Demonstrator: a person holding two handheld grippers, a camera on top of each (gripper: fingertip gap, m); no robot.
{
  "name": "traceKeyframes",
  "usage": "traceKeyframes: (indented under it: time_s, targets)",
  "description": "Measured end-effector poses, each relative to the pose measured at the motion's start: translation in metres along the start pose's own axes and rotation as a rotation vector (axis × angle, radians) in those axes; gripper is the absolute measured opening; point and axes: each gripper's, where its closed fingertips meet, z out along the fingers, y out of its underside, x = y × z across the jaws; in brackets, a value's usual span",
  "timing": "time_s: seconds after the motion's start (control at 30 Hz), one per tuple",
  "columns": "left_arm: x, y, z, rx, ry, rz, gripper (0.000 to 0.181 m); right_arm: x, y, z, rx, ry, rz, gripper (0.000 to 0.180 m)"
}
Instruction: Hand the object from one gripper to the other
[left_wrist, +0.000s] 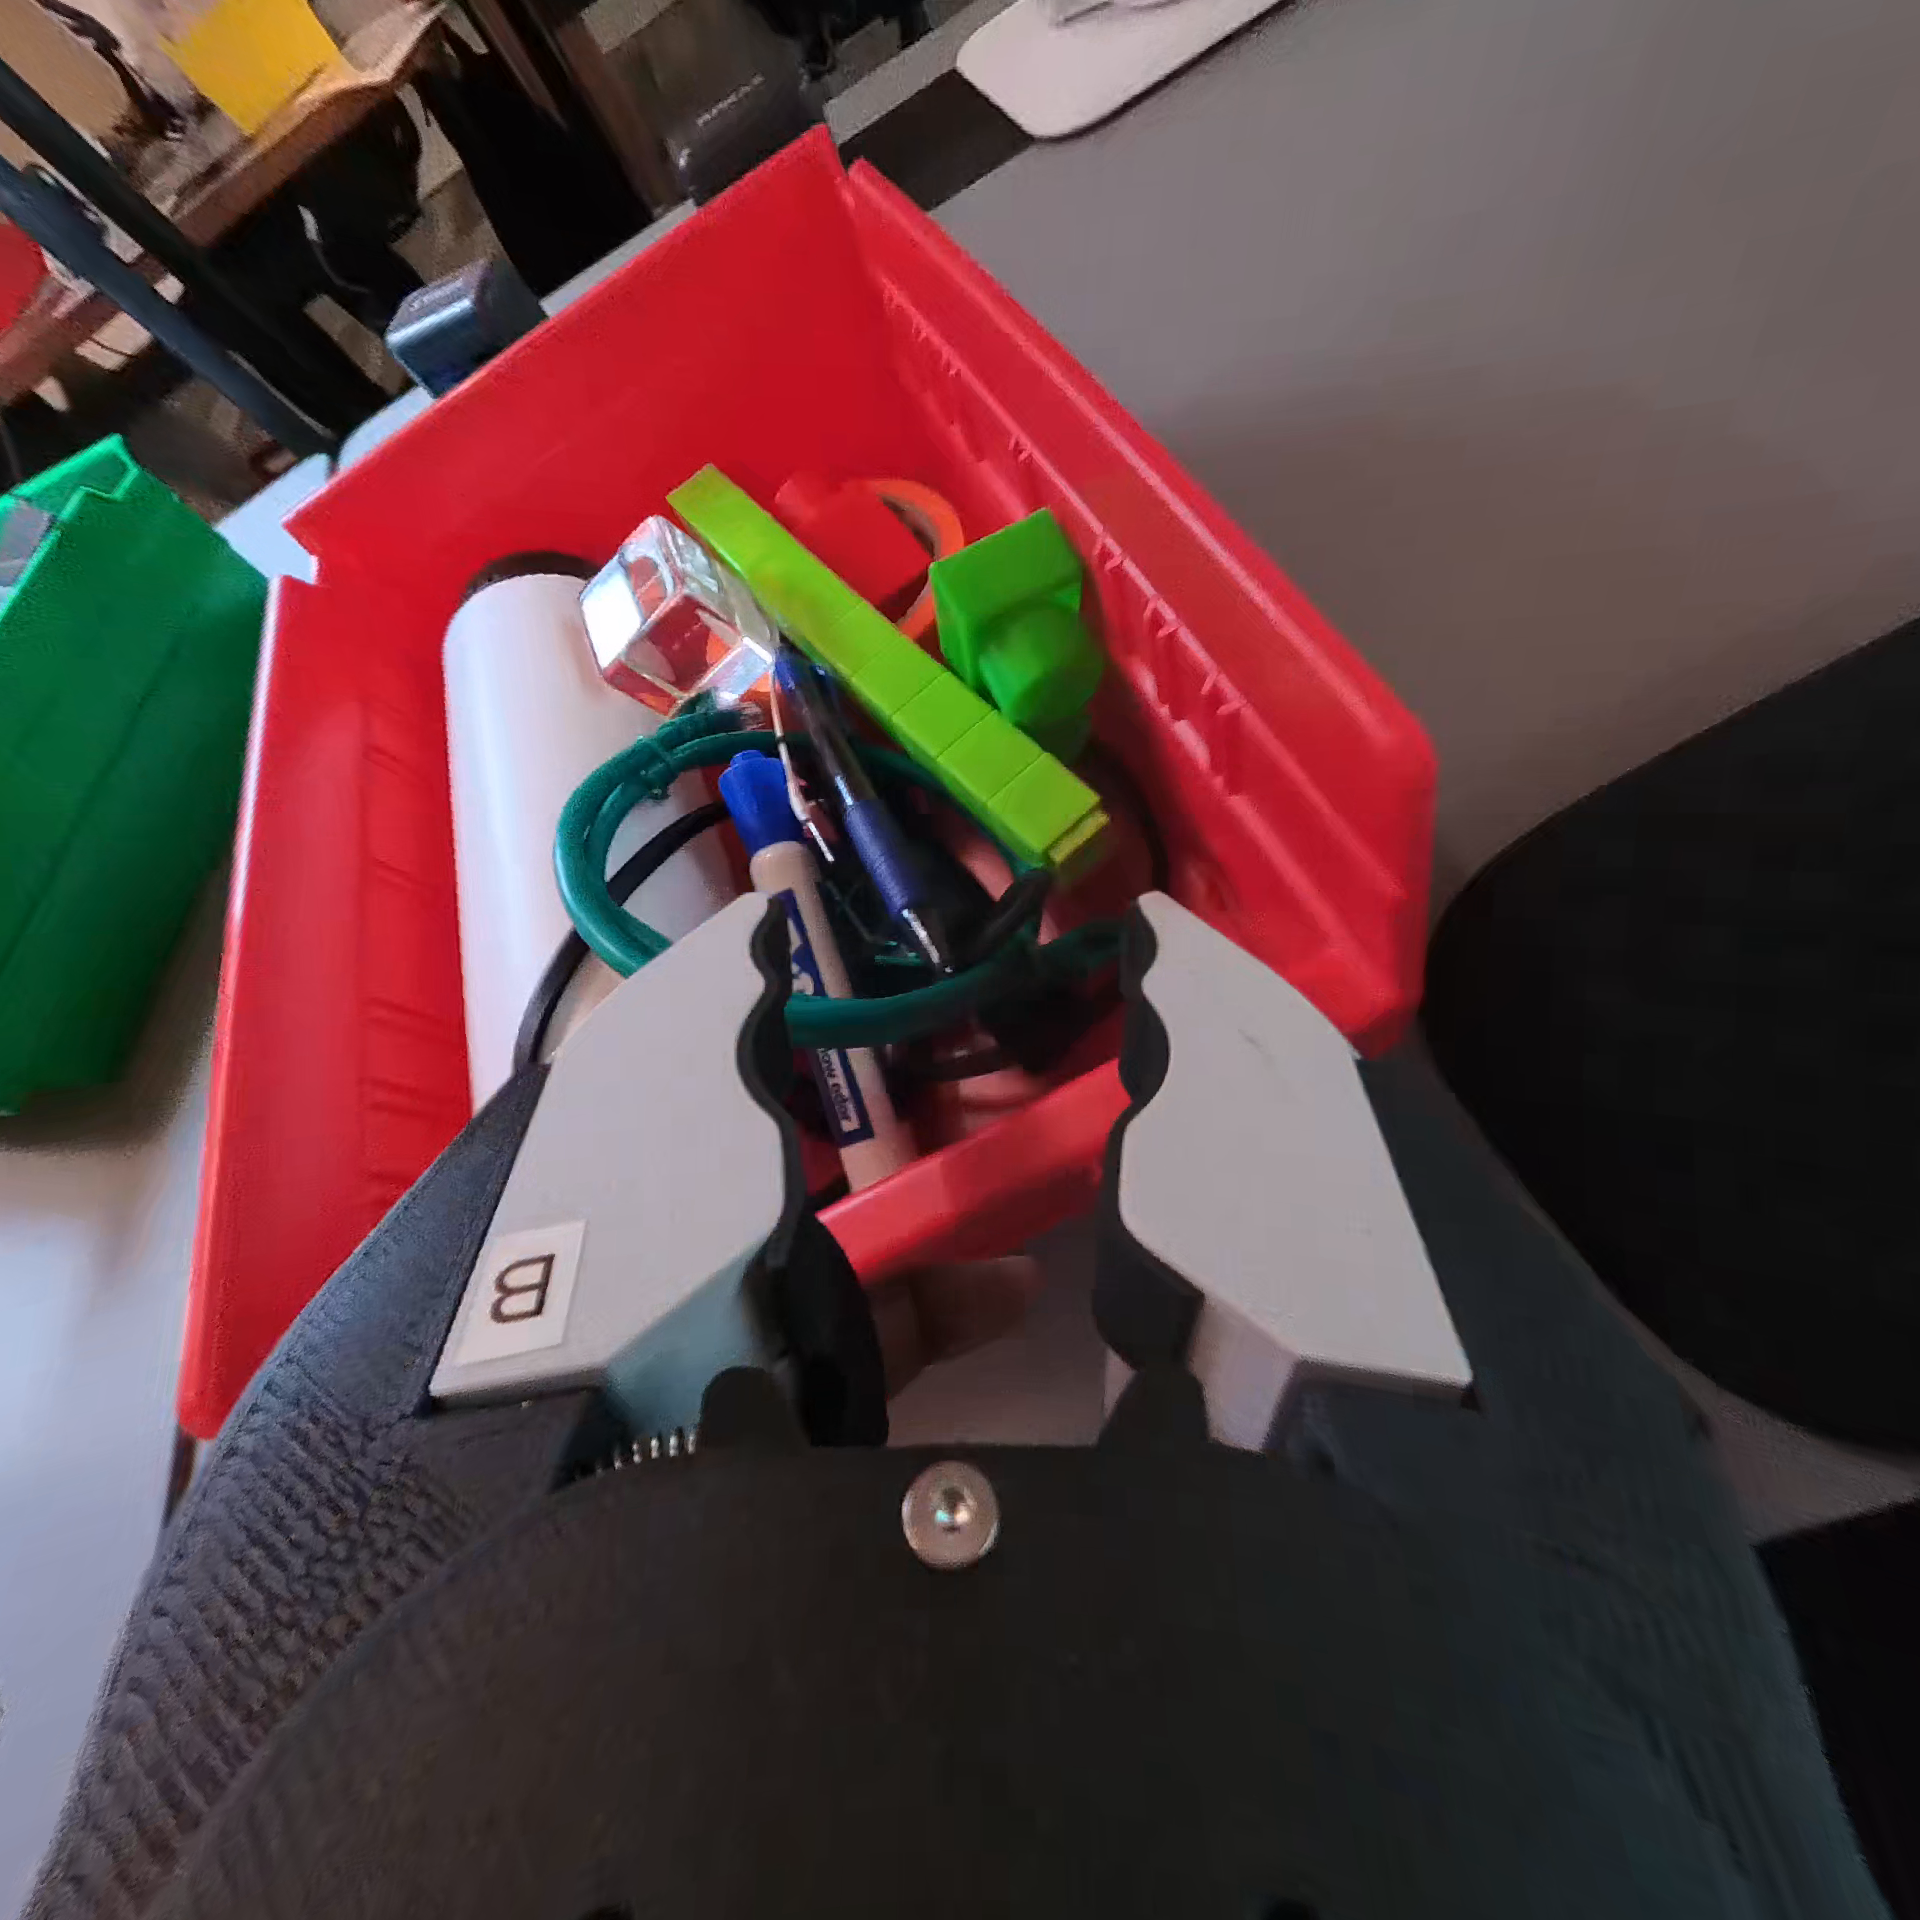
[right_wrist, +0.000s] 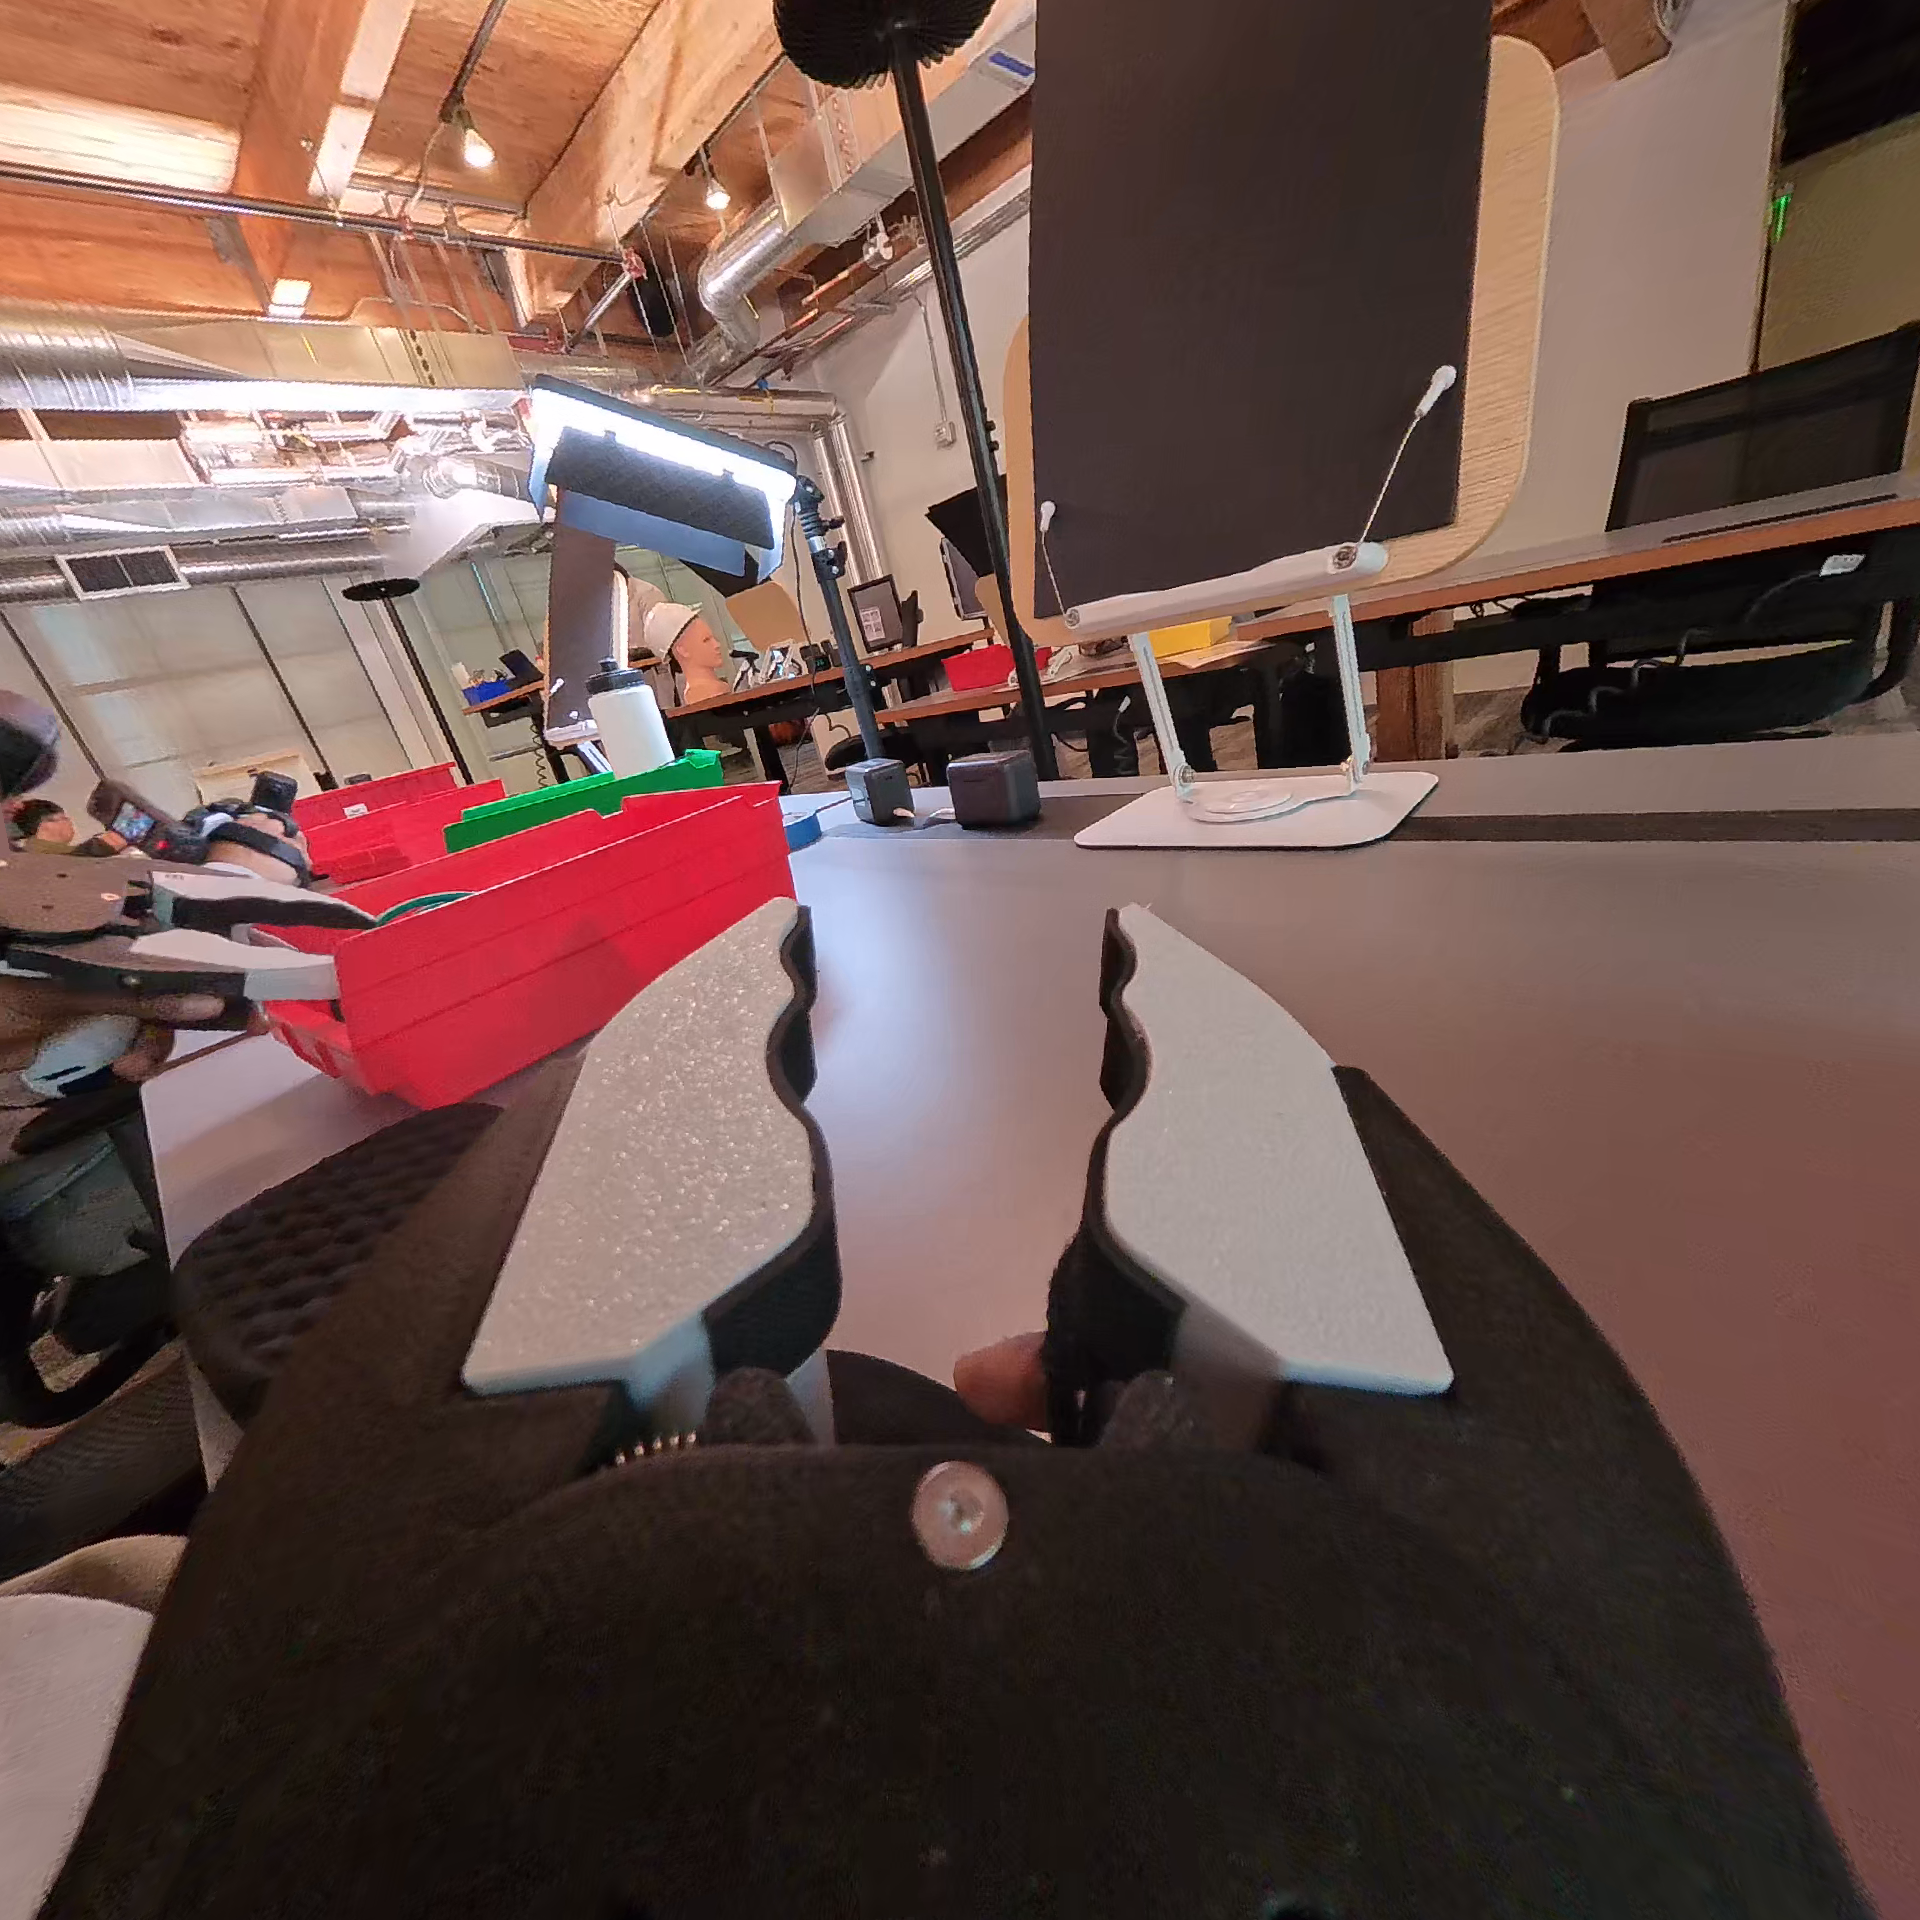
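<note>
My left gripper (left_wrist: 948, 920) is open and empty, its fingers over the near end of a red bin (left_wrist: 644, 436). The bin holds a white cylinder (left_wrist: 520, 748), a clear cube (left_wrist: 670, 613), a lime green brick bar (left_wrist: 883, 665), a green block (left_wrist: 1023, 623), a red block (left_wrist: 842, 530), a coiled green cable (left_wrist: 603, 862), a blue-capped marker (left_wrist: 805, 966) and a blue pen (left_wrist: 862, 821). My right gripper (right_wrist: 956, 925) is open and empty low over the grey table (right_wrist: 1455, 1039), to the right of the red bin (right_wrist: 561, 966). The left gripper (right_wrist: 260, 945) shows at that bin's near end.
A green bin (left_wrist: 104, 779) stands left of the red one. A black chair (left_wrist: 1704, 1039) sits at the table's right edge. A dark board on a white stand (right_wrist: 1247, 800), two small dark cubes (right_wrist: 992, 784), more red bins (right_wrist: 384, 810) and a white bottle (right_wrist: 629, 717) stand farther back. One gripper's finger ends stand about 45 cm off the other's.
</note>
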Motion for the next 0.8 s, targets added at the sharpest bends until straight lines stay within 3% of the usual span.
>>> traceKeyframes:
  time_s: [0.1, 0.3, 0.53, 0.8]
  targets:
    - [-0.011, 0.003, 0.006, -0.004, -0.058, 0.004, 0.062, -0.001, 0.000, 0.000, 0.001, 0.002, -0.013, 0.053]
    - [-0.003, 0.008, 0.016, -0.060, 0.002, -0.090, 0.041, -0.001, 0.000, -0.001, 0.007, 0.000, -0.016, 0.052]
    - [-0.010, 0.021, 0.030, -0.169, -0.098, -0.100, 0.024, -0.003, -0.001, -0.001, 0.011, 0.001, -0.036, 0.052]
    - [-0.016, 0.026, 0.032, -0.249, -0.183, -0.060, 0.019, -0.004, -0.002, -0.002, 0.019, -0.001, -0.046, 0.052]
